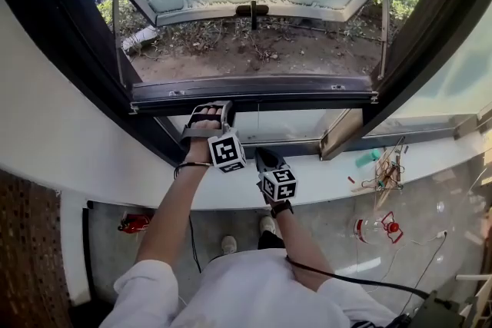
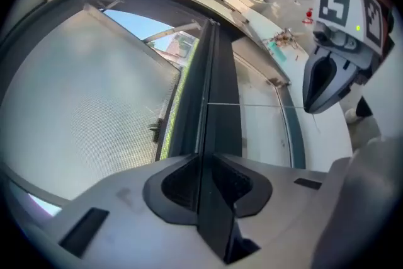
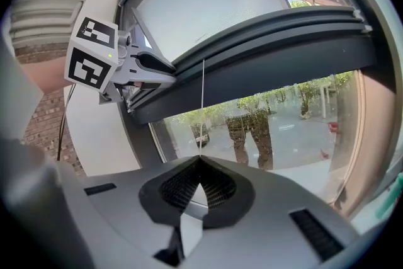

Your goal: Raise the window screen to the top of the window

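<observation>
Gripping the window screen's dark bottom bar (image 1: 307, 92) near its left end, the left tongs (image 1: 208, 113) are clamped on it. That bar lies low in the window frame (image 1: 453, 19), just above the fixed lower pane (image 1: 292, 125). Beside and below them, the right tongs (image 3: 200, 159) are closed, and a thin cord (image 3: 203, 97) runs down from the bar to their tips.
</observation>
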